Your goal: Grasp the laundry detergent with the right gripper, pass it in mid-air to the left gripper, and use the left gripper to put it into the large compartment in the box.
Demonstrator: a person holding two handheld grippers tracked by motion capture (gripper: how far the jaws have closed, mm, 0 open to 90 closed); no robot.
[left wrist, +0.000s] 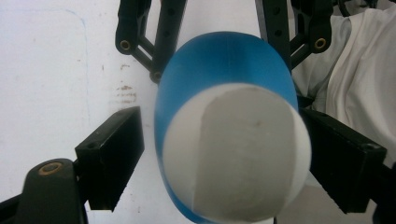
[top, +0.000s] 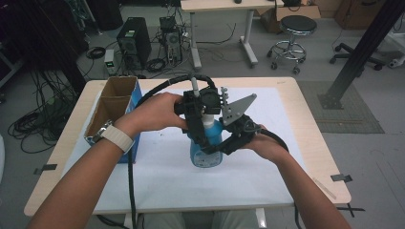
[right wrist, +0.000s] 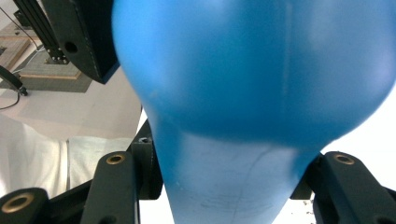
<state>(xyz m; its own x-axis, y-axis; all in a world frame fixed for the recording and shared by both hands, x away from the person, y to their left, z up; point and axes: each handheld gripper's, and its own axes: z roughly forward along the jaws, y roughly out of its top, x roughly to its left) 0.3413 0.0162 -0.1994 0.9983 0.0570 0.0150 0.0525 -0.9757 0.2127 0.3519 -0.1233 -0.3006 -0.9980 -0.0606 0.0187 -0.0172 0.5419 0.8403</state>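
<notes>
A blue bottle (top: pixel 206 149) with a white cap (left wrist: pixel 233 154) stands upright on the white mat (top: pixel 272 171) at mid-table. My right gripper (top: pixel 224 143) comes in from the right and is shut on the bottle's body; in the right gripper view its jaws (right wrist: pixel 233 186) press both sides of the narrow blue part (right wrist: pixel 252 70). My left gripper (top: pixel 203 119) reaches over the top from the left. In the left gripper view its jaws (left wrist: pixel 229 156) straddle the cap: the right pad (left wrist: pixel 341 158) is at the cap's side, the left pad (left wrist: pixel 116 154) stands a little off it.
An open cardboard box (top: pixel 112 112) with blue sides sits at the table's left edge, close to my left forearm. A black cable (top: pixel 130 186) trails over the mat toward the front edge. Beyond the table are computer towers (top: pixel 133 43), a stool (top: pixel 296 28) and a desk.
</notes>
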